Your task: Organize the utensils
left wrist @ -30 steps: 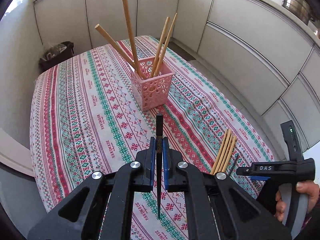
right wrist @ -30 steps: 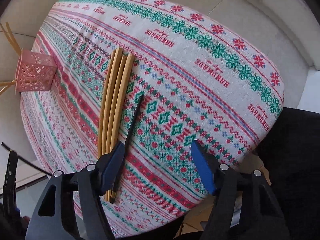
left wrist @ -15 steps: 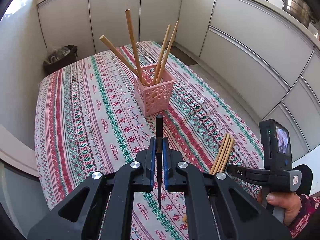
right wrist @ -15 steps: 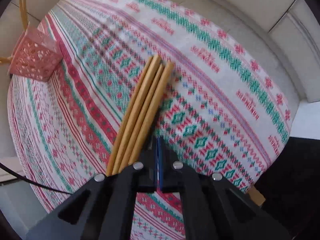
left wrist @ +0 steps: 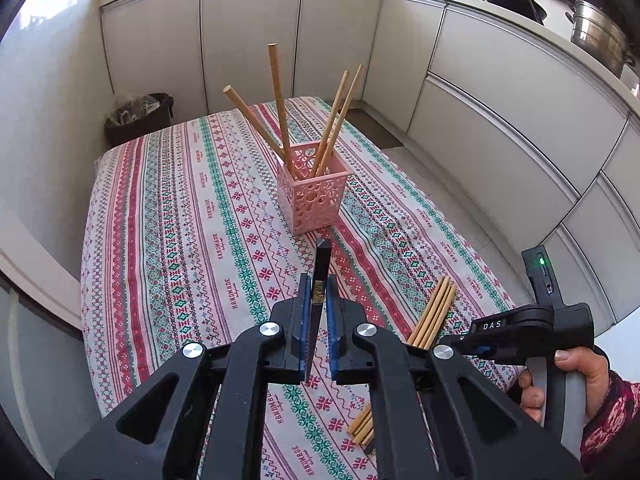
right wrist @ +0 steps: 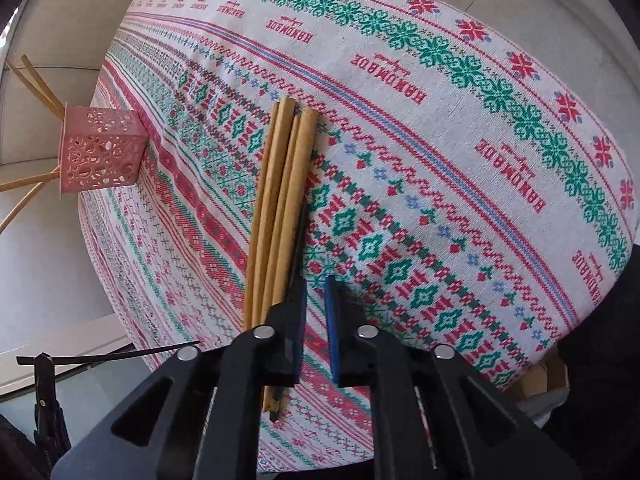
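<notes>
My left gripper (left wrist: pixel 316 296) is shut on a black chopstick (left wrist: pixel 320 276), held above the table in front of the pink holder (left wrist: pixel 314 192), which has several wooden chopsticks (left wrist: pixel 280 108) standing in it. In the right wrist view my right gripper (right wrist: pixel 316 300) hangs low over the near table edge, its jaws a small gap apart and empty. Several wooden chopsticks (right wrist: pixel 280 208) lie bundled on the cloth under its left finger, with another black chopstick (right wrist: pixel 298 248) along their right side. The holder (right wrist: pixel 100 148) shows far left.
The table carries a red, green and white patterned cloth (left wrist: pixel 180 220). White cabinets (left wrist: pixel 500 92) curve around the back and right. A dark bin (left wrist: pixel 140 116) stands beyond the table's far corner. A pot (left wrist: pixel 600 36) sits on the counter.
My left gripper has risen and drawn back with the black chopstick. My right gripper closed over the lying bundle, then parted slightly; the bundle and black chopstick still lie on the cloth.
</notes>
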Demonstrator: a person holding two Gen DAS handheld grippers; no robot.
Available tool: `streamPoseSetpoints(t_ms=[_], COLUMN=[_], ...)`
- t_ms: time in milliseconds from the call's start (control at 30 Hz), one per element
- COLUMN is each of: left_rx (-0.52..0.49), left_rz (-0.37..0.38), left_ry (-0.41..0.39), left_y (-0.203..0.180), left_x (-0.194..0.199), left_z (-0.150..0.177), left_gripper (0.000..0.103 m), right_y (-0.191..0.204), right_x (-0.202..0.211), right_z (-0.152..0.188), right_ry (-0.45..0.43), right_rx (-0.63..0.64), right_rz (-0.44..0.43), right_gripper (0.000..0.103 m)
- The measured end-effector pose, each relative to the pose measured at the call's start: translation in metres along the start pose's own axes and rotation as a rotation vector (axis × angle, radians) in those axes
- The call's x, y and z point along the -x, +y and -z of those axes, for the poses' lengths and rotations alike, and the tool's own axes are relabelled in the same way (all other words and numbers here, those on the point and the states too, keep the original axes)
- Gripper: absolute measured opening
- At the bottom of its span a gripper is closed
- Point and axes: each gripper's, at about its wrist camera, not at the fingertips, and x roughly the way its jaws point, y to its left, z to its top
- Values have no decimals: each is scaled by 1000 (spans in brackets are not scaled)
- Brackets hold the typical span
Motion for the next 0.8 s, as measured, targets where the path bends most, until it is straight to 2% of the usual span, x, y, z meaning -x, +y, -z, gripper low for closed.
streamPoseSetpoints(t_ms=[133, 300, 367, 500, 600, 700, 800], left_rx=[13, 18, 25, 39, 41, 37, 49], left_rz=[2, 18, 23, 34, 43, 46, 41], left_ry=[-4, -23, -31, -38, -40, -35, -26], left_y=[6, 9, 10, 13, 12, 11, 15], left_x=[0, 5, 7, 7, 7, 5, 0], left_z=[0, -3, -5, -9, -10, -10, -9], left_gripper=[7, 7, 7, 7, 7, 7, 7], right_y=[-4, -3, 6, 20, 11, 10, 15], right_x=[20, 14, 13, 4, 10, 13, 5], right_z=[-10, -32, -36, -42, -41, -31, -23], right_ry=[-111, -130, -153, -133, -120, -113, -100], right_rx=[81, 128, 154, 206, 149, 143, 149], right_rz=[70, 210, 205, 130, 138, 162, 201], right_gripper=[17, 18, 24, 27, 25, 38, 40])
